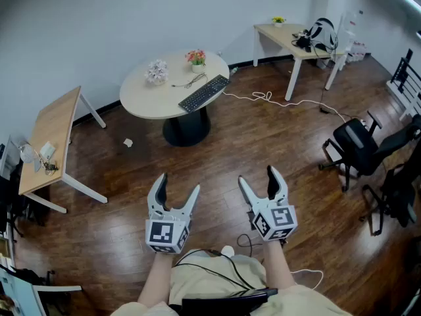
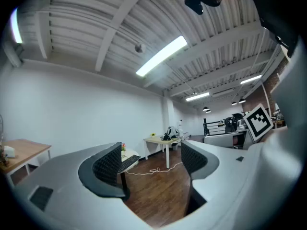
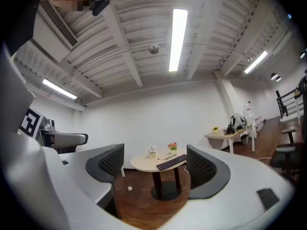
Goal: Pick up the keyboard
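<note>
1. Keyboard [image 1: 204, 93]: black, lying flat and slanted on the right part of the round white table [image 1: 146, 96], upper centre of the head view. Nothing touches it.
2. Same table: a pot of pink flowers [image 1: 196, 58] and a white flower cluster [image 1: 156, 72] sit behind the keyboard, with a thin dark cord between them.
3. Left gripper [image 1: 179, 184]: lower centre of the head view, well apart from the table. Jaws spread, with only floor and distant furniture between them. In the left gripper view the keyboard edge [image 2: 128, 163] shows just right of the left pad, far off.
4. Right gripper [image 1: 258, 176]: beside the left one, at the same low position in the frame. Jaws spread and empty. The right gripper view frames the table and keyboard [image 3: 171, 162] between the two pads, at a distance.
5. White cable [image 1: 263, 97]: trails over the dark wood floor [image 1: 250, 143] from the table's right side toward the upper right.
6. Surroundings: wooden desk [image 1: 52, 133] at the left edge, a second desk [image 1: 283, 37] at upper right, and a black office chair [image 1: 358, 147] at right.
</note>
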Demonstrator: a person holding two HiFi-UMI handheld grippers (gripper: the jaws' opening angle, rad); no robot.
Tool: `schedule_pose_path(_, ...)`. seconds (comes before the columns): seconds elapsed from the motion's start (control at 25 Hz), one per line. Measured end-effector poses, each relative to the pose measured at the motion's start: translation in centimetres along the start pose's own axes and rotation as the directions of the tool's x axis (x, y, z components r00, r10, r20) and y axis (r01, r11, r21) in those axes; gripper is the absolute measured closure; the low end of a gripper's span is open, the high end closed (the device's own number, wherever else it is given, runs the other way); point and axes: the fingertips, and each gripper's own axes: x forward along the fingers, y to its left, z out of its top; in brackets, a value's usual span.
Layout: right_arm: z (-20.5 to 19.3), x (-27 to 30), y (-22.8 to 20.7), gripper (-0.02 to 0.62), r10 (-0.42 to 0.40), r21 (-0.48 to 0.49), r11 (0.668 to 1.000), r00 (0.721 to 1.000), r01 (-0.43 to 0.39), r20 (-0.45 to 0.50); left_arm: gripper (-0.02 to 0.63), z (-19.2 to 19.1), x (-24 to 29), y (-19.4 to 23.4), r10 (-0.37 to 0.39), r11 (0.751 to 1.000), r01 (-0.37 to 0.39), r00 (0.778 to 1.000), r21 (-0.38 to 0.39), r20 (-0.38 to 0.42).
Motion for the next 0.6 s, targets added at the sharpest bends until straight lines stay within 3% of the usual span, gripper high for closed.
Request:
schedule_pose_path(0.28, -1.7, 1.4, -4.6, 0.181, -0.017, 0.05, 0.999, 0.999, 0.019, -0.041, 0.23, -0.3, 5.3, -3.9, -0.09, 0.995, 0.092, 0.995, 0.039, -0.041)
schedule_pose_path(0.4, -2.4, 2.9, -6.0, 0.181, -0.022, 0.051, 0.998, 0.999, 0.024, -0.036, 0.23, -0.8, 8.2, -3.7, -0.089, 0.996, 0.089, 0.995, -0.01, -0.043)
schedule_pose_path(0.6, -3.3, 6.4, -9.2, 0.181, -0.039, 0.019, 0.999, 0.997, 0.041, -0.065, 0.23, -3.9, 14.3, -2.6, -0.122, 0.993, 0.122, 0.991, -0.012, -0.056)
